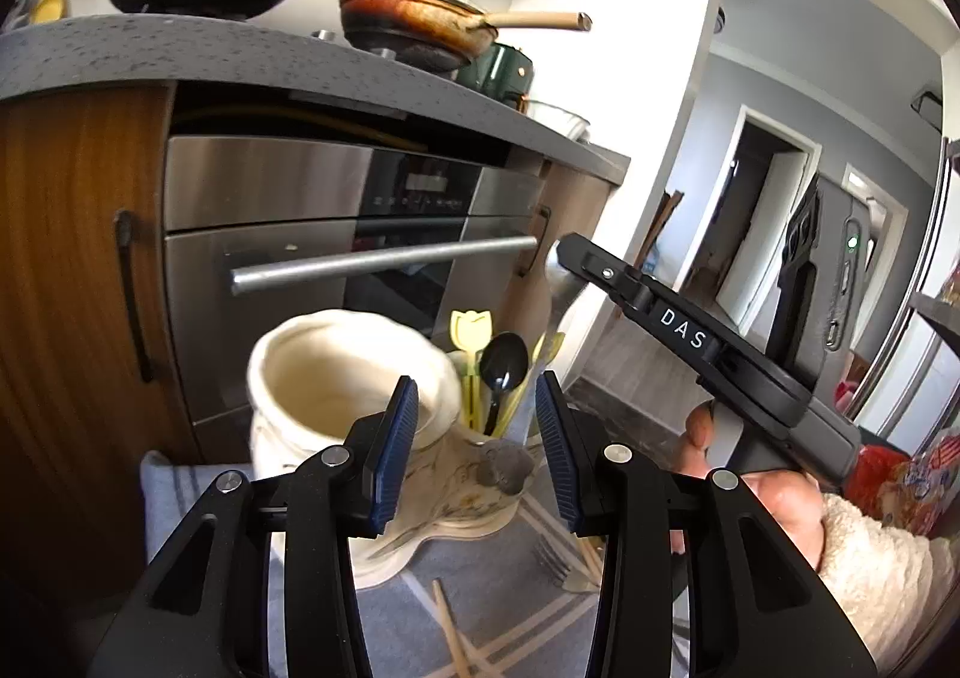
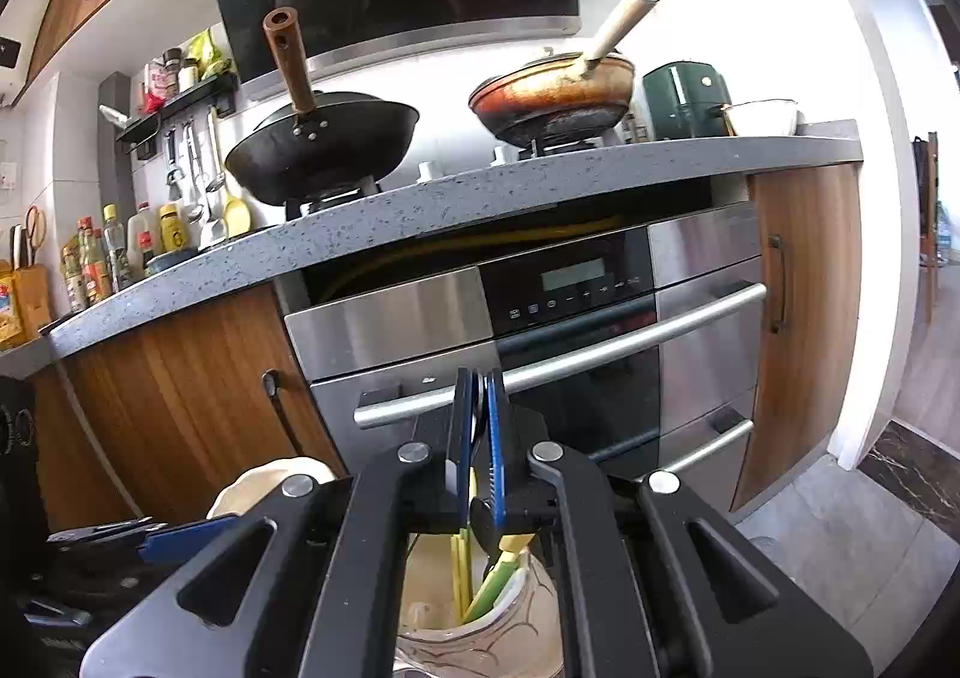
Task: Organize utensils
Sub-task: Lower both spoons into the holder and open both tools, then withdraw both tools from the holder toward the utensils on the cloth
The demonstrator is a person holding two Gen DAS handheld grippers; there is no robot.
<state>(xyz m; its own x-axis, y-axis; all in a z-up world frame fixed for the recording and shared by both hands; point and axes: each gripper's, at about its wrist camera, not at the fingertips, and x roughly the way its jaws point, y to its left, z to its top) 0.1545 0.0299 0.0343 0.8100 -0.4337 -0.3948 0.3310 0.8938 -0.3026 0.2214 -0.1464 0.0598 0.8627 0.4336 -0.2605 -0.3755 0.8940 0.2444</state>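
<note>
A cream ceramic utensil holder [image 1: 336, 378] stands on a striped cloth [image 1: 510, 600]. Its wide cup looks empty, and its smaller cup holds a yellow tulip-topped utensil [image 1: 470, 330] and a black spoon [image 1: 503, 363]. My left gripper [image 1: 477, 384] hovers open just in front of the holder, with nothing between its pads. My right gripper [image 2: 478, 378] is shut on a thin silver utensil [image 2: 477, 420] above the holder's smaller cup [image 2: 480, 624]. In the left wrist view the right gripper [image 1: 564, 249] shows at the right with the silver utensil [image 1: 561, 276] hanging from its tip.
A fork [image 1: 552, 552] and wooden chopsticks [image 1: 456, 636] lie on the cloth near me. Behind the holder is a steel oven with a bar handle [image 2: 558, 360]. A wok [image 2: 324, 144] and a frying pan [image 2: 552, 102] sit on the grey counter above. A person's hand [image 1: 774, 504] holds the right gripper.
</note>
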